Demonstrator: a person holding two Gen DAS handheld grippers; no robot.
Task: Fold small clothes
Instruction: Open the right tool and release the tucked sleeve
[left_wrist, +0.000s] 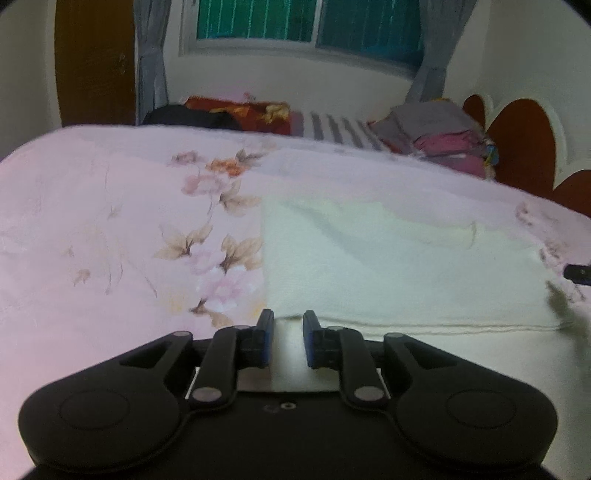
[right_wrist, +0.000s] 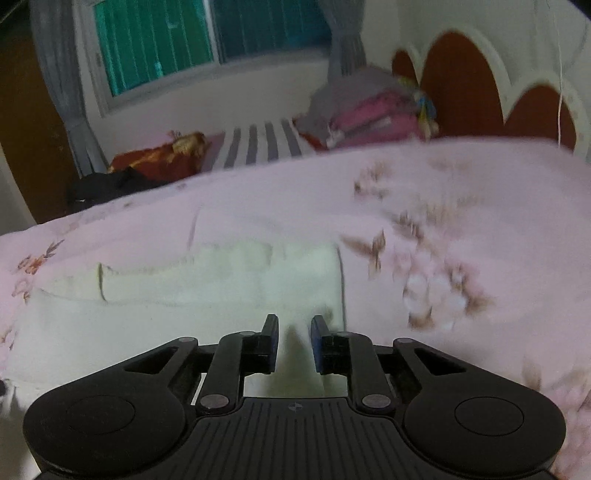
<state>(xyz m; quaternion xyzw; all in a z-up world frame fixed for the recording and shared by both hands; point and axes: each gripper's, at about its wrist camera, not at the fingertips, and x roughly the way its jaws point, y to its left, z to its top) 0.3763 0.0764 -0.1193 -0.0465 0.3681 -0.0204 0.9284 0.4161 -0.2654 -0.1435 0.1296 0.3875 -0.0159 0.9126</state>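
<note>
A cream-white small garment (left_wrist: 388, 266) lies flat on the pink floral bedspread (left_wrist: 110, 221). In the left wrist view my left gripper (left_wrist: 288, 325) sits at the garment's near left corner, its blue-padded jaws a narrow gap apart with the cloth's edge between them. In the right wrist view the same garment (right_wrist: 203, 295) shows, and my right gripper (right_wrist: 293, 328) sits at its near right corner, jaws likewise a narrow gap apart over the cloth. Whether either pinches the fabric is not clear. The right gripper's tip shows in the left view at far right (left_wrist: 578, 274).
A stack of folded clothes (left_wrist: 443, 144) lies at the far side by the red headboard (left_wrist: 524, 147). A red patterned cloth (left_wrist: 251, 114) and a black item (left_wrist: 192, 116) lie beyond the bedspread. A window (left_wrist: 306, 22) with grey curtains is behind.
</note>
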